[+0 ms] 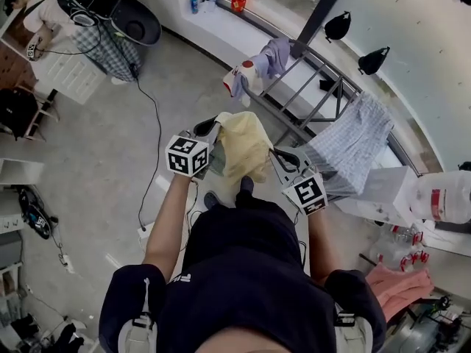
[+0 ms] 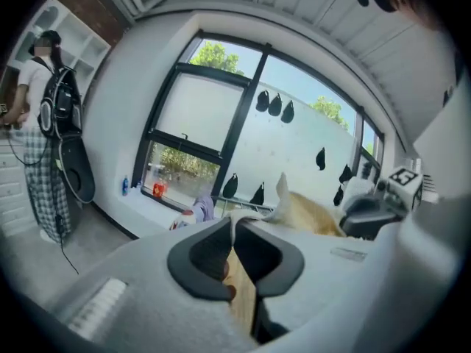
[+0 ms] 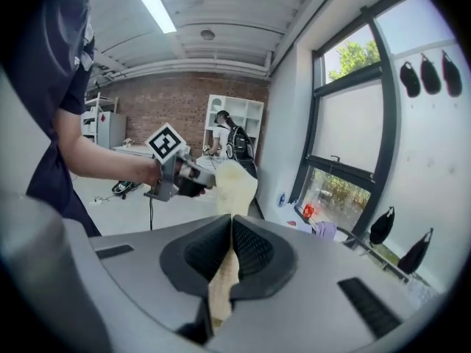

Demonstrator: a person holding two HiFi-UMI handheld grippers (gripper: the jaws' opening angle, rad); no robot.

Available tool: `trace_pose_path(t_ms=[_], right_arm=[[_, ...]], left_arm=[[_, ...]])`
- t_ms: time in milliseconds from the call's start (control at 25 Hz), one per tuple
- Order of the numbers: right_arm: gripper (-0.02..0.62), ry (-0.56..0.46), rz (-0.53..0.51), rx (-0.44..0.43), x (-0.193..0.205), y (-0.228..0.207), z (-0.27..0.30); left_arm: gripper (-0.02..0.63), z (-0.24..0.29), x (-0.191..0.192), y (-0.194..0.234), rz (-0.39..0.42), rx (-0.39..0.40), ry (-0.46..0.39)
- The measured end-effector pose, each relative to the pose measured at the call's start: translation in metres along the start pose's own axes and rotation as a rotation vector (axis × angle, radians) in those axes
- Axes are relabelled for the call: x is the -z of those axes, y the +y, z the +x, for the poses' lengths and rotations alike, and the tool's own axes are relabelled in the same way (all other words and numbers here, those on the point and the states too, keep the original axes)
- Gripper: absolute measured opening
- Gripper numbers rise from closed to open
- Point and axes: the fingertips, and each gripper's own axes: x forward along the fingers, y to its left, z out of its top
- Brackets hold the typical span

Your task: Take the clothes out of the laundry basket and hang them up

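Near the drying rack (image 1: 298, 127), clamped on yellow cloth (image 1: 243, 145) with left gripper (image 2: 234, 226) and right gripper (image 3: 230, 226); could slip if tugged unevenly.

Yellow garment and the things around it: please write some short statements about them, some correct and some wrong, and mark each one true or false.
1. The left claw and the right claw are both shut on the yellow garment. True.
2. The yellow garment lies on the floor. False: it is held up in the air between the two claws.
3. A checked garment hangs over the drying rack. True.
4. Nothing stands on the window sill. False: a blue bottle and a red container stand on it.
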Motion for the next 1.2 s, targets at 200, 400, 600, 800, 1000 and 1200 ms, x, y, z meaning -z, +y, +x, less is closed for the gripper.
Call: trace_pose_path(t_ms=[200,400,600,800,1000,1200], right_arm=[[0.008,0.004,0.11,0.035,0.016,-0.023,0.001],[0.009,-0.061,0.151,0.053,0.003,-0.033,0.01],[0.011,-0.118,0.177,0.077,-0.002,-0.037,0.024],[0.121,-0.068,0.198,0.072,0.028,-0.026,0.038],[0.202,0.028,0.224,-0.053,0.079,0.02,0.063],[0.244,0.04,0.167,-0.101,0.087,0.053,0.108]], left_arm=[[0.029,-0.022,-0.074,-0.008,0.116,-0.057,-0.129],[0.028,-0.036,-0.129,-0.038,0.177,-0.041,-0.215],[0.028,-0.032,-0.167,-0.063,0.229,-0.028,-0.243],[0.028,-0.035,-0.197,-0.076,0.222,-0.027,-0.27],[0.028,-0.048,-0.236,-0.085,0.187,-0.034,-0.327],[0.028,-0.063,-0.272,-0.098,0.208,-0.055,-0.384]])
